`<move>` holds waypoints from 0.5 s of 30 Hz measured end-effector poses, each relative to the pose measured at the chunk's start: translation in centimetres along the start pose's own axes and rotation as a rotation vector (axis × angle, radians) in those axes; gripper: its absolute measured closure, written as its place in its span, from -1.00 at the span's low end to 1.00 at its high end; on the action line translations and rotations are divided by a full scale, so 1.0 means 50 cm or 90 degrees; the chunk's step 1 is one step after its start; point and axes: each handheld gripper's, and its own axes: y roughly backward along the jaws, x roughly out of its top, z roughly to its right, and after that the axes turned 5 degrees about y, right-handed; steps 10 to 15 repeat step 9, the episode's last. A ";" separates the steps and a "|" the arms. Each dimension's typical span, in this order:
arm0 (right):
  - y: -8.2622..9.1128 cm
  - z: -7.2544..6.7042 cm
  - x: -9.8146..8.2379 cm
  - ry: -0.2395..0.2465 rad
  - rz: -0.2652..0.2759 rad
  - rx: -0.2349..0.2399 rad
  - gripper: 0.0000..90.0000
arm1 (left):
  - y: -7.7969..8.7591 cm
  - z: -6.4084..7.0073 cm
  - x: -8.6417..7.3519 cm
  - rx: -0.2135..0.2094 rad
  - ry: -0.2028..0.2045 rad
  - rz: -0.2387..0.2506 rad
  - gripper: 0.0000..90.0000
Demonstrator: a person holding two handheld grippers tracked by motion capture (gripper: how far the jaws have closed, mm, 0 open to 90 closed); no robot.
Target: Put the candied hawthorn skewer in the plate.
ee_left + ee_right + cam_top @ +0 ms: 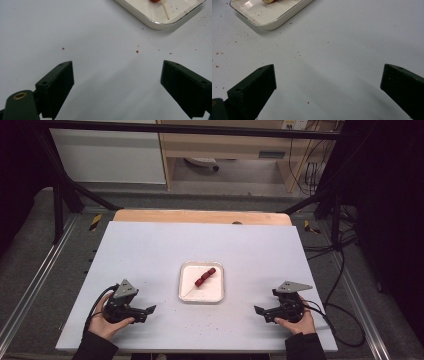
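So the high view sits above the person's edge of the white table (150, 250), looking forward and down, far enough back to take in the whole tabletop plus floor and furniture at 12 o'clock. The left gripper view rides low and close over the tabletop, staring out between its own two black jaws; the white tray (160, 23) pokes in at about 1 o'clock. The right gripper view is just as low and close, with the same tray (272, 23) at about 11 o'clock. All three views overlap on that tray, which sits dead centre in the high view (186, 295), and the speckled tabletop around it.
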 end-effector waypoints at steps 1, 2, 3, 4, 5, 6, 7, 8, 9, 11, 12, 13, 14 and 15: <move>-0.001 -0.001 -0.001 0.001 0.002 0.001 -0.98 | 0.002 -0.004 -0.005 -0.001 0.003 0.004 -0.75; -0.001 -0.001 -0.002 0.004 0.002 0.001 -0.98 | 0.004 -0.006 -0.009 -0.004 0.007 0.007 -0.75; -0.001 -0.002 -0.003 0.005 -0.001 0.002 -0.98 | 0.007 -0.009 -0.014 -0.007 0.011 0.012 -0.76; -0.001 -0.002 -0.004 0.009 -0.002 0.003 -0.98 | 0.009 -0.011 -0.019 -0.010 0.016 0.013 -0.76; 0.000 -0.003 -0.005 0.005 -0.003 0.003 -0.98 | 0.010 -0.013 -0.021 -0.012 0.017 0.012 -0.76; 0.000 -0.004 -0.007 0.002 -0.001 0.004 -0.98 | 0.011 -0.015 -0.024 -0.013 0.021 0.014 -0.76; 0.001 -0.003 -0.008 0.002 -0.001 0.005 -0.98 | 0.011 -0.016 -0.025 -0.011 0.024 0.014 -0.76; 0.001 -0.001 -0.010 0.003 -0.001 0.003 -0.98 | 0.010 -0.017 -0.025 -0.010 0.023 0.013 -0.76; 0.002 0.000 -0.011 0.001 0.000 0.002 -0.98 | 0.010 -0.016 -0.025 -0.011 0.022 0.013 -0.76; 0.002 0.000 -0.011 0.001 0.000 0.002 -0.98 | 0.010 -0.016 -0.025 -0.011 0.022 0.013 -0.76; 0.002 0.000 -0.011 0.001 0.000 0.002 -0.98 | 0.010 -0.016 -0.025 -0.011 0.022 0.013 -0.76; 0.002 0.000 -0.011 0.001 0.000 0.002 -0.98 | 0.010 -0.016 -0.025 -0.011 0.022 0.013 -0.76; 0.002 0.000 -0.011 0.001 0.000 0.002 -0.98 | 0.010 -0.016 -0.025 -0.011 0.022 0.013 -0.76; 0.002 0.000 -0.011 0.001 0.000 0.002 -0.98 | 0.010 -0.016 -0.025 -0.011 0.022 0.013 -0.76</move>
